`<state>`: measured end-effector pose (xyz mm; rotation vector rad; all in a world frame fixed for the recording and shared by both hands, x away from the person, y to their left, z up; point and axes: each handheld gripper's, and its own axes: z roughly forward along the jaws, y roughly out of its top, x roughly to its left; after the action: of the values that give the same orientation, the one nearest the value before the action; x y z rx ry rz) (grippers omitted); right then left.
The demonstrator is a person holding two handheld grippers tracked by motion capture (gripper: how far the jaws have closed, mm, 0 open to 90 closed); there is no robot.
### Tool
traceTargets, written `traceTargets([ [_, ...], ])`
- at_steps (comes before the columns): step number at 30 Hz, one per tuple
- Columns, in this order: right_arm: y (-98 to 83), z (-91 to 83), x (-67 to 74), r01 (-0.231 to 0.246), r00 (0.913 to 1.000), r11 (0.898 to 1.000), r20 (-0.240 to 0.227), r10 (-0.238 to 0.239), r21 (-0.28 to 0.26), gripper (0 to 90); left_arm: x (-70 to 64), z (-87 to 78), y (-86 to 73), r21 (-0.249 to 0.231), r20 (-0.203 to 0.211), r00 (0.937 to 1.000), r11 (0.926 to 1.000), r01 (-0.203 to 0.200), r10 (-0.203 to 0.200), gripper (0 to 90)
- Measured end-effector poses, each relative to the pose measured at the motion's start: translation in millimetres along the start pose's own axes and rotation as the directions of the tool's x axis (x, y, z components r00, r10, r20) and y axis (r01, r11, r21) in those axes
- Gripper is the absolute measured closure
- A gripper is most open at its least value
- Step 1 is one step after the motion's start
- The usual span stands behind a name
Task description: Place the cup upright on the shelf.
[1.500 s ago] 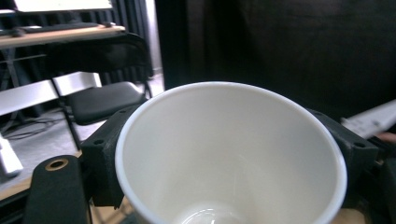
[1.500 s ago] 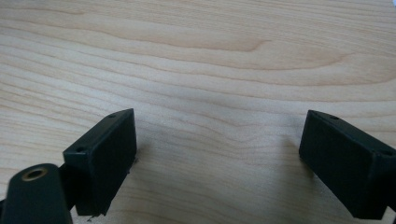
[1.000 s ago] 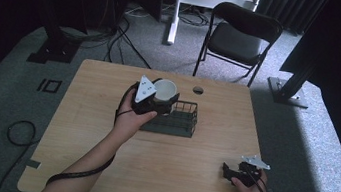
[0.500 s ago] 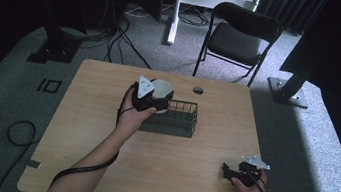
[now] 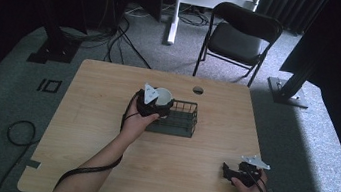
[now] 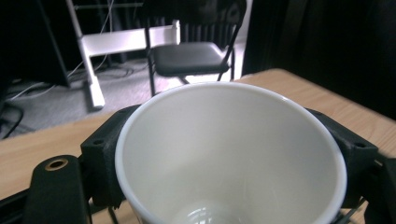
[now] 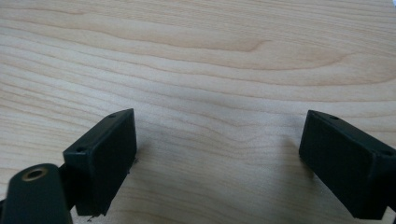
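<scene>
Lowered left gripper (image 5: 159, 105), white cup (image 6: 224, 154) clamped, over wire basket (image 5: 182, 123)

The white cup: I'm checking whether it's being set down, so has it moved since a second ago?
Yes. The white cup, held by the left gripper, has sunk toward the left end of the wire basket.

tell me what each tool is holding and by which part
The left tool grips a white cup by its sides, one jaw on each side below the rim, over the wire basket. The right tool is open and holds nothing.
</scene>
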<state>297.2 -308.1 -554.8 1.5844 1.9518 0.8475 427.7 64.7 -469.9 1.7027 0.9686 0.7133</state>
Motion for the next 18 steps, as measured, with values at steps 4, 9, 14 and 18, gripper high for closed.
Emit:
traceTargets([
  [4, 0.0, 0.0, 0.0, 0.0, 1.0, 1.0, 0.0, 0.0, 0.0, 10.8, -0.8, 2.4, -5.3, 0.01, 0.006, 1.0, 0.9999, 0.007, -0.007, 20.3],
  [9, 0.0, 0.0, 0.1, -0.001, 1.0, 1.0, 0.0, 0.001, 0.0, 10.9, -2.7, 2.6, -7.1, 0.011, 0.002, 1.0, 0.9999, -0.009, 0.009, 20.2],
  [14, 0.0, 0.0, 0.0, 0.0, 1.0, 1.0, 0.0, 0.0, 0.0, 10.9, -4.8, 2.8, -6.2, 0.048, 0.032, 0.9988, 0.9981, -0.039, 0.037, 14.9],
  [18, 0.0, 0.0, 0.0, 0.0, 1.0, 1.0, 0.0, 0.0, 0.0, 10.9, -6.7, 1.0, -4.9, 0.068, 0.048, 0.9973, 0.996, -0.059, 0.055, 10.0],
])
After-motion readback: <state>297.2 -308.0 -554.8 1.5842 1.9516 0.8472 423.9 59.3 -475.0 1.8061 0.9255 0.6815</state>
